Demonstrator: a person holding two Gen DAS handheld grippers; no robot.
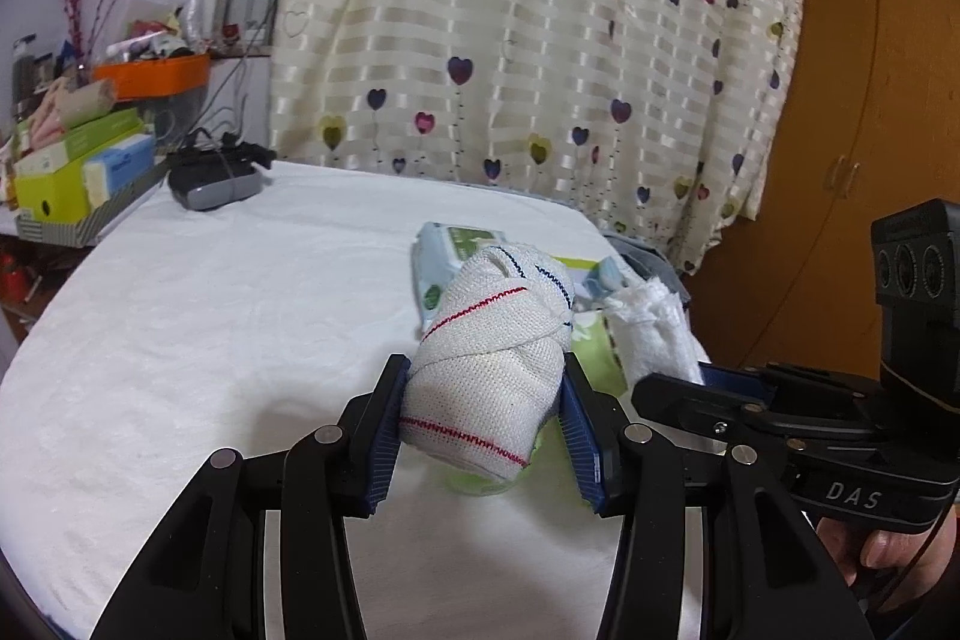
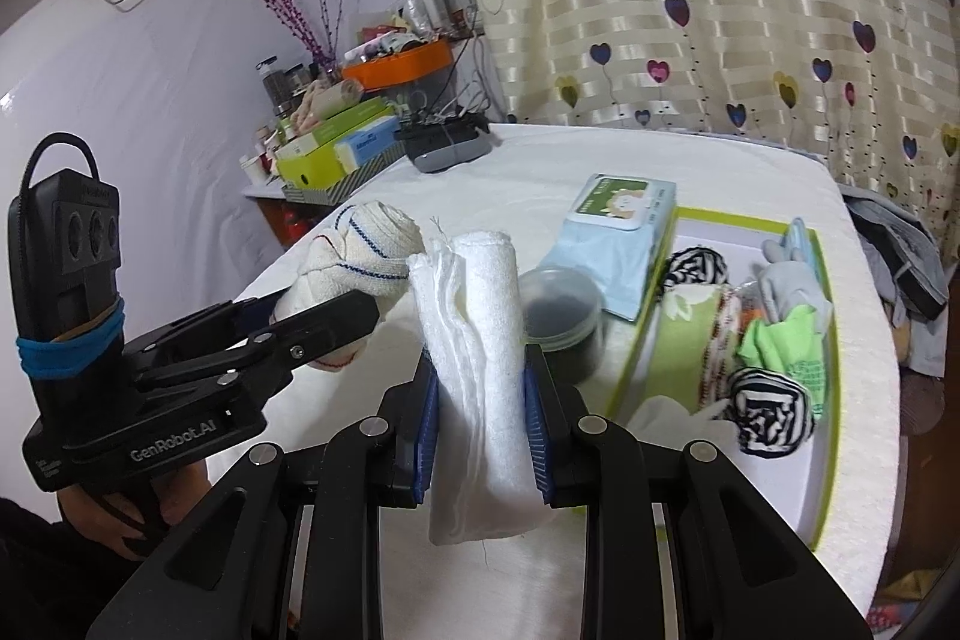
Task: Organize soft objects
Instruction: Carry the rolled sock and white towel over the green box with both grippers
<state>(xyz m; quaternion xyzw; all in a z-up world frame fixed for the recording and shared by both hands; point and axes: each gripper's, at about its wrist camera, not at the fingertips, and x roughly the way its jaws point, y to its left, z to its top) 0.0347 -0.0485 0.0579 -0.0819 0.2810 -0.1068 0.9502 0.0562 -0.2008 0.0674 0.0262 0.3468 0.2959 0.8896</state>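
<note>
- My left gripper [image 1: 483,415] clamps a white woven bandage roll with red and blue stitching [image 1: 495,340], held above the white cloth-covered table [image 1: 210,340], lower centre of the left wrist view.
- My right gripper [image 2: 480,418] pinches a rolled white fluffy towel [image 2: 480,340] upright, lower centre of the right wrist view.
- I judge this the carrying step; next, both go into the green-rimmed tray [image 2: 825,400] at right.
- The tray is crowded; a clear round lidded jar [image 2: 561,316] stands just beside its near edge.
- Open table lies left.
</note>
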